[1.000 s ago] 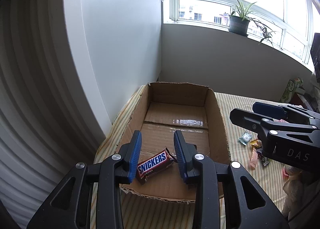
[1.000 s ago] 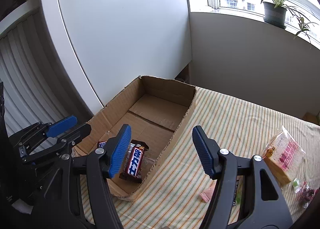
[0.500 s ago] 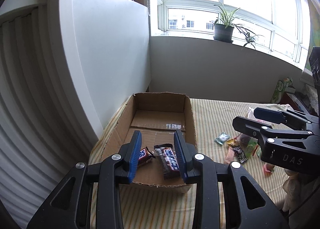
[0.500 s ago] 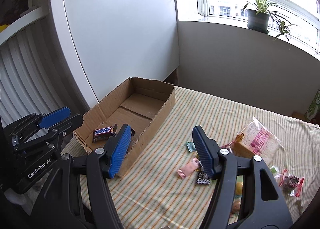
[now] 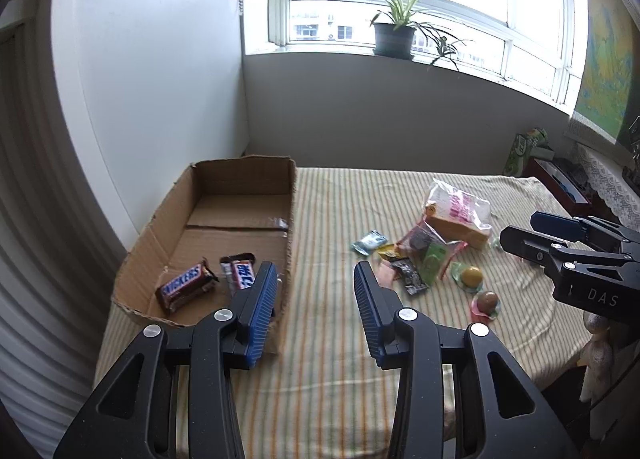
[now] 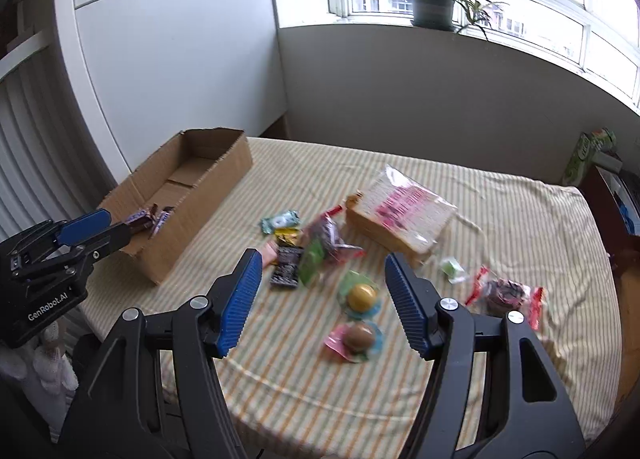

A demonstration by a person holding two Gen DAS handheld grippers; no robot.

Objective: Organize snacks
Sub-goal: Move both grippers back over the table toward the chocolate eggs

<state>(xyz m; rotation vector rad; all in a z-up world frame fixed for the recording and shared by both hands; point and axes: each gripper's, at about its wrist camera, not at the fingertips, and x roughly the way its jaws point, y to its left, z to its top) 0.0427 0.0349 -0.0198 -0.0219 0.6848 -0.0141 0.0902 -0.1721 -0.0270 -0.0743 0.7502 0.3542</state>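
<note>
Now your left gripper opening, nothing between ribbed blue pads | right gripper spread, empty | two glossy candy bars in corrugated cardboard box, far left.

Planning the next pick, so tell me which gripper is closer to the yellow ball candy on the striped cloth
Right. The right gripper hangs over the yellow ball candy, which shows between its open fingers. The left gripper, jaws opening and empty, sits off beside the cardboard box.
</note>
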